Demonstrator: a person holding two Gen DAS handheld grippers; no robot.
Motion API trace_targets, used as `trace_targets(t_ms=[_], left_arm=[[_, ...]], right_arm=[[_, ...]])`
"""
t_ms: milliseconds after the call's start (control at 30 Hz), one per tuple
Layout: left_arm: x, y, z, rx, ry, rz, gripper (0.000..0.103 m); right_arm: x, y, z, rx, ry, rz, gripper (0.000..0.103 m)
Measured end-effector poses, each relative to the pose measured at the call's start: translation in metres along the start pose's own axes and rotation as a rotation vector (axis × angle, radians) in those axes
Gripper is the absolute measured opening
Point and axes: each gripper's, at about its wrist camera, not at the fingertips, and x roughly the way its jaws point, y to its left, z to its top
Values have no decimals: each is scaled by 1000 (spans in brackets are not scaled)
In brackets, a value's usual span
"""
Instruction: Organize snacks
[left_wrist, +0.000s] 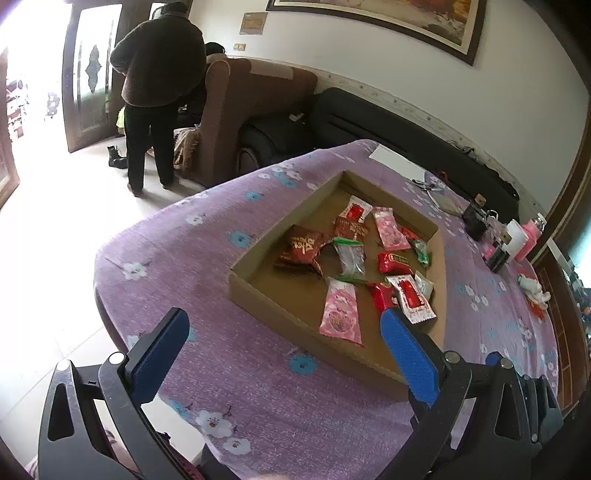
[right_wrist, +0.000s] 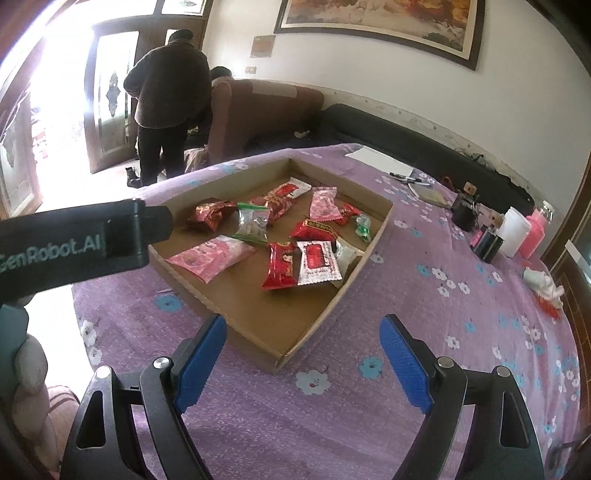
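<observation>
Left wrist view: a shallow cardboard tray (left_wrist: 258, 295) sits on a round worktop (left_wrist: 166, 258) covered in a purple floral cloth. Snack packets lie loose and overlapping inside it, among them a dark red foil packet (left_wrist: 301, 251), a clear packet with a green seal (left_wrist: 349, 258), two pink packets, one near (left_wrist: 340, 312) and one far (left_wrist: 389, 232), and several small red ones.

The left tool (left_wrist: 284, 325) hangs over the tray's near edge with its blue pads spread wide and nothing between them. Seen from the right wrist, the right tool (right_wrist: 303, 343) is likewise spread wide and empty, poised above the tray's near corner (right_wrist: 280, 360).

On the far right of the worktop stand a white jar (right_wrist: 511, 230), a pink container (right_wrist: 533, 230) and dark clutter. Beyond are sofas and a person in dark clothes (left_wrist: 159, 85) standing by a door.

Likely risks: the packets are flat, slick and overlapping, so a closing tool could pinch two at once or slide off. The light tray could also be pushed across the cloth if a pad catches its wall.
</observation>
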Motion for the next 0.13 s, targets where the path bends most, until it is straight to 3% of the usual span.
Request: trace_targets(t_ms=[133], left_arm=[[-9,-6,6,22,-4,4,103]], right_arm=[[-5,-7,2,24,-13,21,86]])
